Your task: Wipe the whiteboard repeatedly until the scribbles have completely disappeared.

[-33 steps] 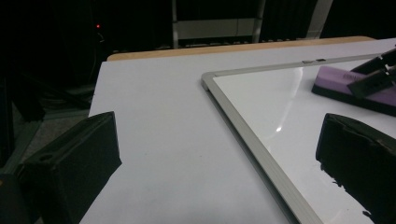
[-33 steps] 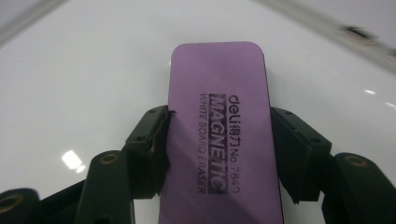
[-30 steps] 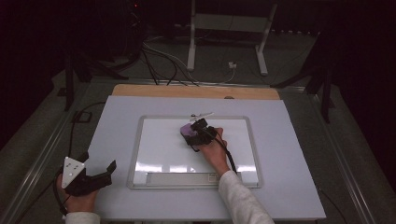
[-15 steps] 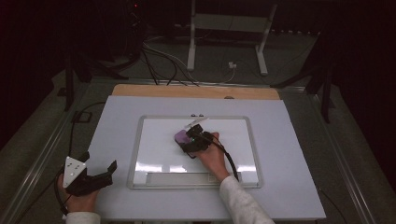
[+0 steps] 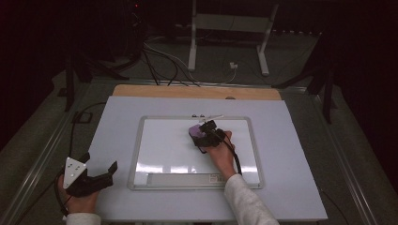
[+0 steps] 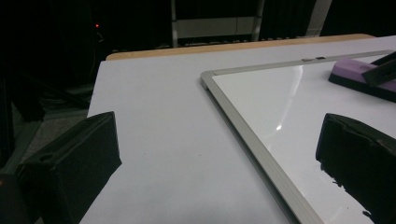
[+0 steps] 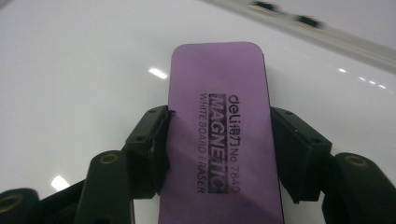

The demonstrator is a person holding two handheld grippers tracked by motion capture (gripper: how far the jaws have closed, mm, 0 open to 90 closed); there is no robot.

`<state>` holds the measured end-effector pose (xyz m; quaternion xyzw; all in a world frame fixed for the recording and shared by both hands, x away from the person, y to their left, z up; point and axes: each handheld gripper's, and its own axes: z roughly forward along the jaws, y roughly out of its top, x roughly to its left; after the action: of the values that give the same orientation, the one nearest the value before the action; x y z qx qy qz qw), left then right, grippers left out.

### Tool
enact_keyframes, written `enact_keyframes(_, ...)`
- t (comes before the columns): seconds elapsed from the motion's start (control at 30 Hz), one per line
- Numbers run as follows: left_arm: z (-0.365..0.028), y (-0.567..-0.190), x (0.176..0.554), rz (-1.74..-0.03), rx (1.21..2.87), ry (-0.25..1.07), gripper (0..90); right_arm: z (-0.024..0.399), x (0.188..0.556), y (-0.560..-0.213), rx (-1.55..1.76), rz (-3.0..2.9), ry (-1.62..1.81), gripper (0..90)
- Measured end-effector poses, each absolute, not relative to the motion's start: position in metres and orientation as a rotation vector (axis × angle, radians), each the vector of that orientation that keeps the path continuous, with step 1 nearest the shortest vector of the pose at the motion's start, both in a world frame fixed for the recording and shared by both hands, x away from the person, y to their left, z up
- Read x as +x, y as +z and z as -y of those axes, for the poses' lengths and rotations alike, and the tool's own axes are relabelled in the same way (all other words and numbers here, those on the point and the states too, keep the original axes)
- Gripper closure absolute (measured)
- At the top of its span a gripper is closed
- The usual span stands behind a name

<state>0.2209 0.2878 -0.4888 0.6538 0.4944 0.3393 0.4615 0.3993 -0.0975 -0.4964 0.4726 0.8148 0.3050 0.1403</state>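
A purple whiteboard eraser lies flat on the whiteboard, and my right gripper is shut on its two long sides. From above, the eraser and my right gripper sit in the board's upper middle. My left gripper rests on the table at the front left, off the board, open with nothing between its jaws. In the left gripper view the eraser lies far right on the whiteboard.
The whiteboard has a grey frame and a tray strip along its front edge. It lies on a white table top with a wooden strip at the back. Cables and stand legs are on the floor beyond.
The right gripper with the eraser slid left and toward the person, then back right and away across the board. The left gripper stayed put.
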Motion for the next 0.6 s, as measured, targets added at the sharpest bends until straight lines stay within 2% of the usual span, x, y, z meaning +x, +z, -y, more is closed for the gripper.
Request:
enact_keyframes(0.2, -0.288, -0.488, 0.22, -1.215, 1.608, 0.838, 0.6, 0.114, 0.4, -0.494, 1.415, -2.299, 0.848, 41.2)
enact_keyframes(0.6, -0.289, -0.489, 0.22, -1.22, 1.607, 0.838, 0.6, 0.145, 0.378, -0.476, 1.393, -2.301, 0.931, 41.2)
